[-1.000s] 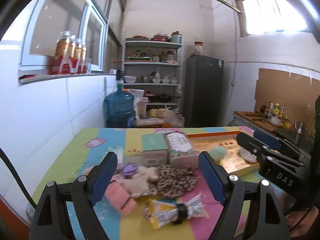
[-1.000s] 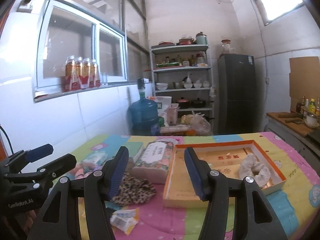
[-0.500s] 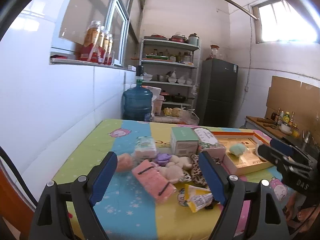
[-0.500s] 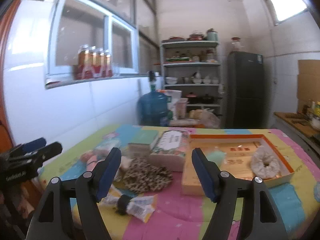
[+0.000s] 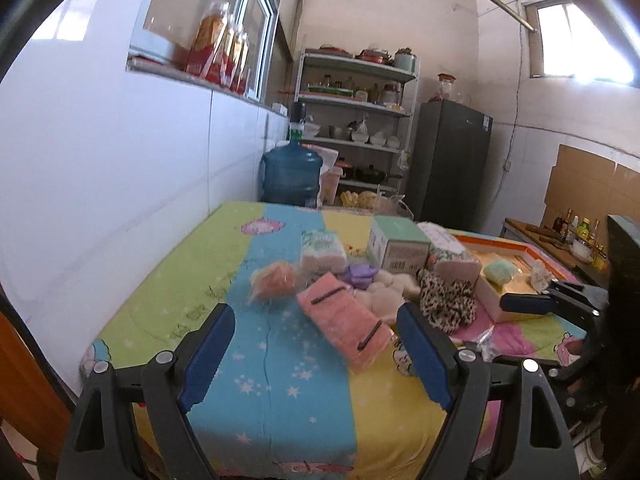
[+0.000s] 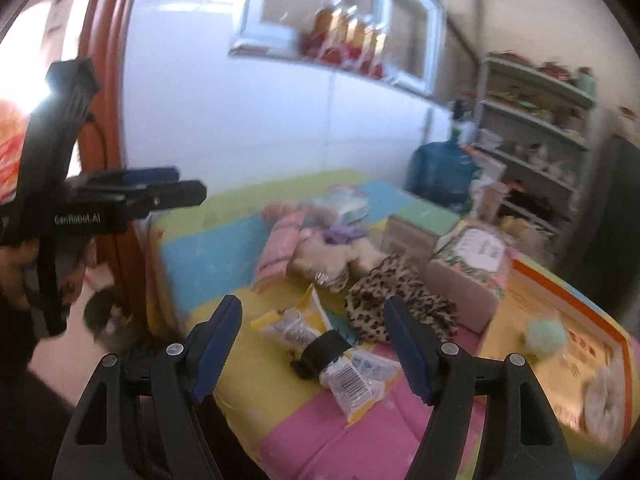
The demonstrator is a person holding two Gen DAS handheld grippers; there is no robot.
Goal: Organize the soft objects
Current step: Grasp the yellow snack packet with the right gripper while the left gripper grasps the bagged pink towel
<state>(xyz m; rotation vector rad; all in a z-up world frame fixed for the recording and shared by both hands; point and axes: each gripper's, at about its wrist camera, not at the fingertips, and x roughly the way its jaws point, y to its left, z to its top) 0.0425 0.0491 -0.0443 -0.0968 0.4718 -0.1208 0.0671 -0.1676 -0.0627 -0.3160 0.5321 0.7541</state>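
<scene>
The pink pad [image 5: 345, 326] lies on the worktop [image 5: 280, 392] just ahead of the left gripper [image 5: 316, 354], between its two spread fingers, its long axis running from near right to far left. The left gripper is nearer to it; the right gripper [image 6: 316, 354], also spread and empty, faces a snack packet [image 6: 320, 354], I think banded in black. Since half a second ago the left view looks more down on the pile and the pad appears closer, while the right view swung left and blurred.
</scene>
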